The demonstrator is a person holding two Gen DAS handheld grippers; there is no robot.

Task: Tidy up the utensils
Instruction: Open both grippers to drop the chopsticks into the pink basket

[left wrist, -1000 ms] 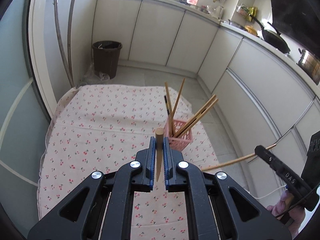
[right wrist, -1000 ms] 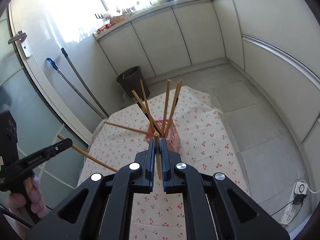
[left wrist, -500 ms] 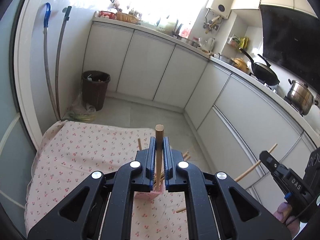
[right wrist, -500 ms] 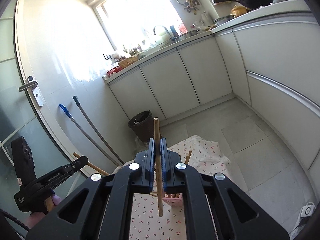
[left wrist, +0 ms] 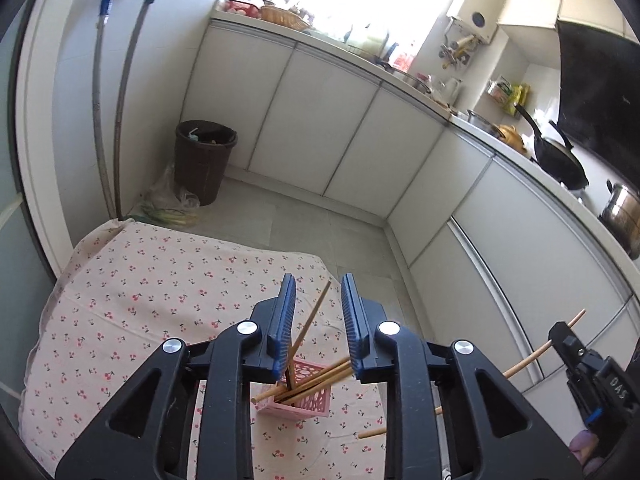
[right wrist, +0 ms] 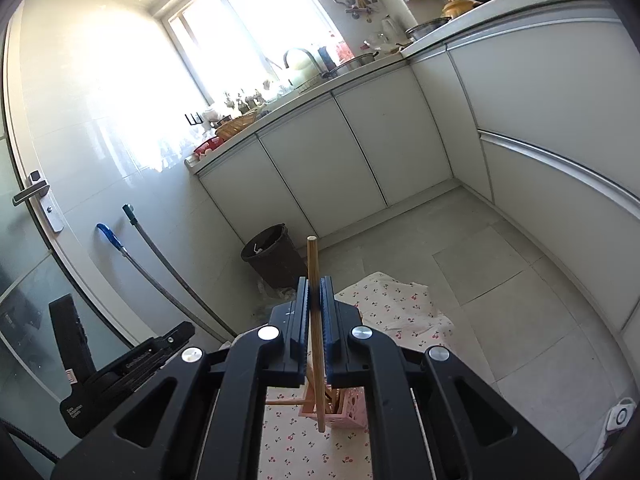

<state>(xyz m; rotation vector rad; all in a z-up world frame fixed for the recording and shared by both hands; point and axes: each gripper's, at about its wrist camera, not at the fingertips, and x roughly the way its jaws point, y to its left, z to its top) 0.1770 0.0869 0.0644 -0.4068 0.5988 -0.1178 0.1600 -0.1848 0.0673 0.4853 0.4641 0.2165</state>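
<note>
Two grippers show different states. The left gripper (left wrist: 318, 320) has just been opening: half a second ago its blue pads clamped a wooden chopstick upright, and now the jaws stand apart with no stick pinched between them. Chopsticks seen through the gap belong to the bundle (left wrist: 316, 376) standing in the pink basket (left wrist: 298, 402) below, which leans out at several angles. The right gripper (right wrist: 315, 312) is closed on a single chopstick (right wrist: 314, 320), which stands nearly upright between its ribbed blue pads; its lower tip hangs just in front of the basket (right wrist: 352, 408) in that view. Both views now look further down than a second ago.

Much of the basket is covered by the black gripper frames, so how many sticks it holds cannot be counted. One stick end (left wrist: 372, 433) lies on the cloth beside the basket, its rest hidden behind the frame.

The basket is latticed plastic; it sits on a cream tablecloth (left wrist: 140, 280) printed with small red cherries. Beyond, a dark round bin (left wrist: 204, 160) stands on pale floor tiles against smooth white cabinet doors (left wrist: 328, 120), and two mop handles (left wrist: 116, 100) lean on the wall.
</note>
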